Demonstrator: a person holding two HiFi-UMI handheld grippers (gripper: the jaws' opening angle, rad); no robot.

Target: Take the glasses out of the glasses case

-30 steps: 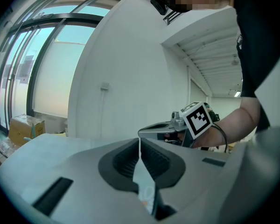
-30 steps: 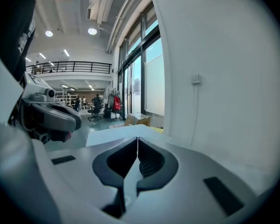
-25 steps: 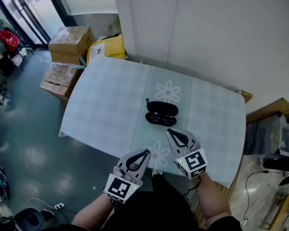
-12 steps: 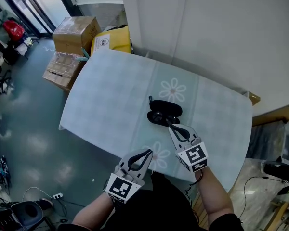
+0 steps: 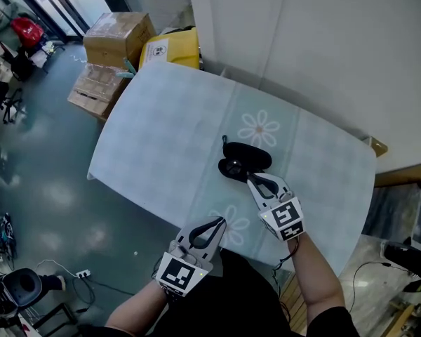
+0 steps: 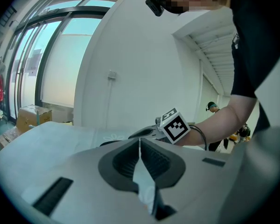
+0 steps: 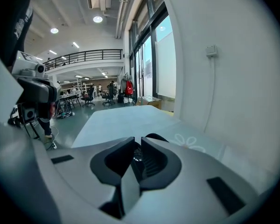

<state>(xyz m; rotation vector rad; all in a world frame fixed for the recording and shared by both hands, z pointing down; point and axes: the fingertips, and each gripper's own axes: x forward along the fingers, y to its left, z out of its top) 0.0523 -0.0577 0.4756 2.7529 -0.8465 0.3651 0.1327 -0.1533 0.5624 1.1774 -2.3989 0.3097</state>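
Black on pale blue: looking steeply down at a glasses case (image 5: pixel 245 161) lying open on a checked tablecloth (image 5: pixel 161 139) printed with daisies, near the middle of the table. Making out something dark and glossy in the case's nearer half, apparently the glasses (image 5: pixel 232 169), lying inside the case and too small for detail.

Pointing the right gripper (image 5: pixel 253 180) at the case from the person's side, with its tips sitting right at the case's near edge; not being able to tell from above whether touching or just short. Holding those jaws a narrow slit apart in the right gripper view, gripping nothing, with the dark case and a small glint showing through the slit.

Hovering the left gripper (image 5: pixel 217 222) near the table's front edge, beside a daisy print, well apart from the case and to the left of the right gripper. Pressing the left jaws together at their tips, with nothing between them. Catching, in the left gripper view, the right gripper's marker cube (image 6: pixel 176 125) and the person's forearm (image 6: pixel 224 120) beyond the closed tips.

Noting cardboard boxes (image 5: pixel 119 37) and a yellow package (image 5: pixel 174 48) standing on the grey floor past the table's far left corner, beside a white wall (image 5: pixel 323 48).
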